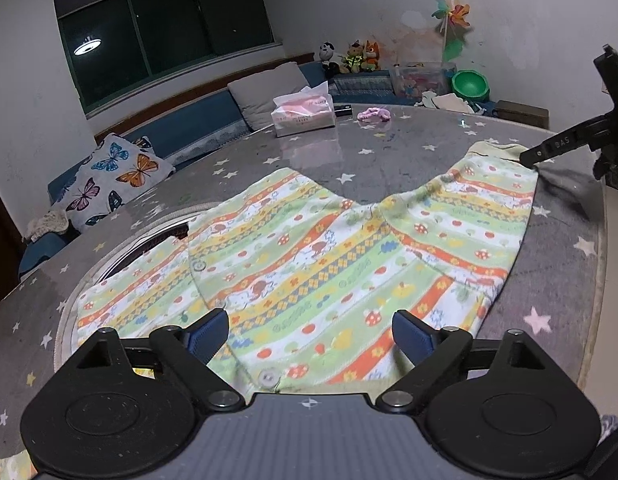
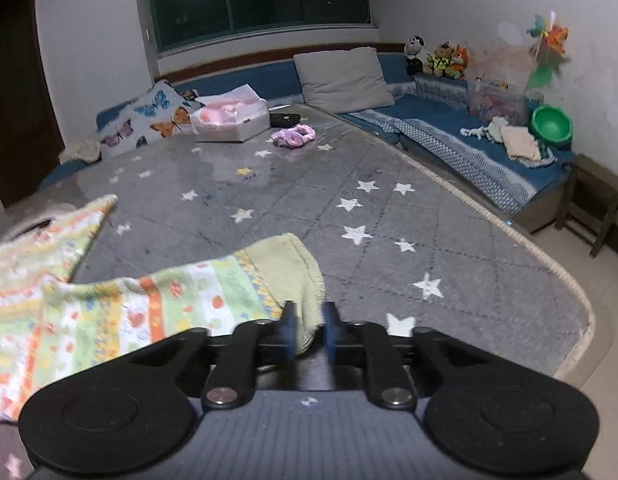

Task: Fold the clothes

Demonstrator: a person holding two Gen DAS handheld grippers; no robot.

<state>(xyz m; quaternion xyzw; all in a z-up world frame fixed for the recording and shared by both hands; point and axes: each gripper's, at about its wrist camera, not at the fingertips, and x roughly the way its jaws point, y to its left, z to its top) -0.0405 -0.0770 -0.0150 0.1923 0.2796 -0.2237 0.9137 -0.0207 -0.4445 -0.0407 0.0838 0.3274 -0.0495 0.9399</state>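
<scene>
A small striped garment (image 1: 309, 264) with a green, yellow and orange print lies spread on the grey star-patterned table cover (image 1: 349, 160). My left gripper (image 1: 309, 332) hovers open over its near hem, blue pads wide apart, nothing between them. In the left wrist view the right gripper (image 1: 529, 158) reaches in from the right onto the pale green cuff (image 1: 497, 150) of the far sleeve. In the right wrist view my right gripper (image 2: 309, 330) is shut on that pale green cuff (image 2: 293, 268), and the garment (image 2: 109, 308) trails off to the left.
A tissue pack (image 1: 303, 114), a dark small box (image 1: 343, 111) and a pink scrunchie (image 1: 373, 114) lie at the table's far side. Beyond are a blue bench (image 2: 449, 136) with cushions, plush toys (image 2: 437, 58), a green bowl (image 2: 551, 124) and a wooden stool (image 2: 593, 200).
</scene>
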